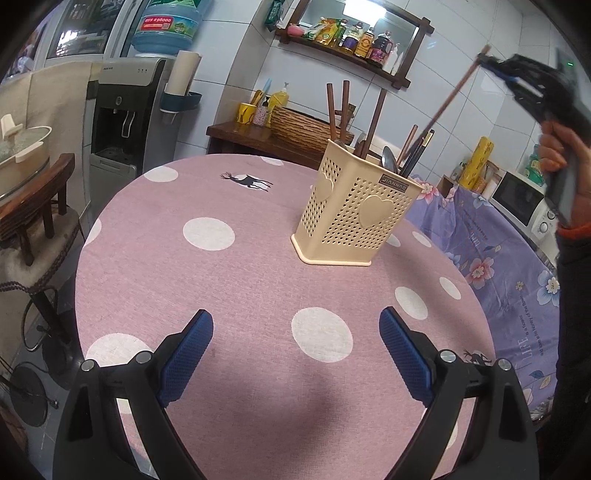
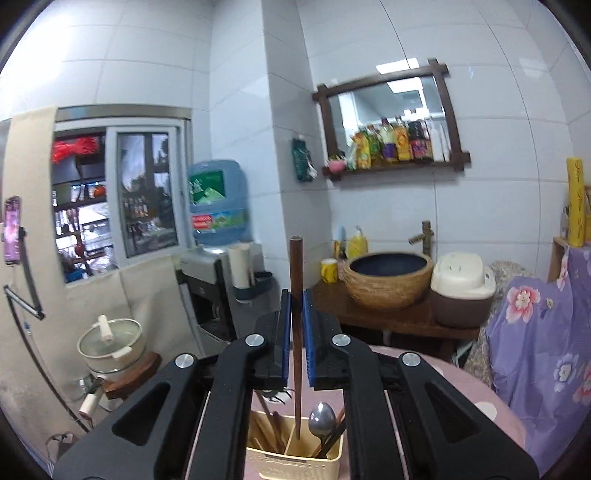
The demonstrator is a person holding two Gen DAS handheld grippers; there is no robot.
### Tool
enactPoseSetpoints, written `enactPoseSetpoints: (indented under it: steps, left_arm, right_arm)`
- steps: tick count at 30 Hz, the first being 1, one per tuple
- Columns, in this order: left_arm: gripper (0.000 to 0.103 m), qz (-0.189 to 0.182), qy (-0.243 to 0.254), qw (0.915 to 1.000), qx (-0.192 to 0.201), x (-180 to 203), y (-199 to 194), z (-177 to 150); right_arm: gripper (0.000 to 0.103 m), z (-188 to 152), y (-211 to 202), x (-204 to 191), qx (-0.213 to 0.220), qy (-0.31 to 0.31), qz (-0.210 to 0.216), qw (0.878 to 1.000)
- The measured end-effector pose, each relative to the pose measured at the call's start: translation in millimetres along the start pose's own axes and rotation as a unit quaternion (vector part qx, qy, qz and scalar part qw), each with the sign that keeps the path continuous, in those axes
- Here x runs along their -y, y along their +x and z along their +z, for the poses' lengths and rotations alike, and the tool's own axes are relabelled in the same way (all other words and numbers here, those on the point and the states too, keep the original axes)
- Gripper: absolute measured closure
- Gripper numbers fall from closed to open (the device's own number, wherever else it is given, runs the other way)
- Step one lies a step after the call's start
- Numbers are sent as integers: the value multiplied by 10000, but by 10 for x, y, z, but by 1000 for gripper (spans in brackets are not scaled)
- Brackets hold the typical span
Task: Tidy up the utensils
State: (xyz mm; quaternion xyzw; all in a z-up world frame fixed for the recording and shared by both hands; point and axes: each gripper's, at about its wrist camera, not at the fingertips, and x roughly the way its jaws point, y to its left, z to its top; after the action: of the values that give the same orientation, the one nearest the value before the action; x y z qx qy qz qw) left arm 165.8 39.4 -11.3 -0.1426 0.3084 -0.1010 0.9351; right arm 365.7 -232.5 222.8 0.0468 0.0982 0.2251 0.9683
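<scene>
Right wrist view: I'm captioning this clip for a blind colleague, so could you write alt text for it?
The right gripper is shut on a brown wooden chopstick, held upright with its lower end dipping into a beige utensil holder that already holds a metal spoon and more chopsticks. Behind are white tiled walls, a water dispenser and a woven basin.

We are in a home kitchen — white-tiled walls, a water dispenser (image 1: 123,122) with its blue bottle (image 1: 168,24), a wooden shelf of oil and sauce bottles (image 2: 393,142), a microwave (image 1: 524,201), a rice cooker (image 2: 461,288) and a lidded pot (image 2: 110,341) around a cloth-covered round table (image 1: 258,266).
</scene>
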Motion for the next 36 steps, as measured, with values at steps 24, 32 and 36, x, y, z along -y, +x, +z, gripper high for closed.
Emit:
enactPoseSetpoints:
  steps: [24,32,36]
  left_arm:
    - [6,-47,86,9996,247,59,-59,-94]
    - [5,394,312,9961,719,121,-99,-205]
    - [5,554,672,9908,1035,182,-193,-298]
  right_arm:
    - [6,-1263,-119,108,-475,229,-831,9951]
    - [6,-2177,-725,-13,-1138,41,-1463,9827]
    - [6,-2610,-1092,-129,-1104,38,-1435,9835]
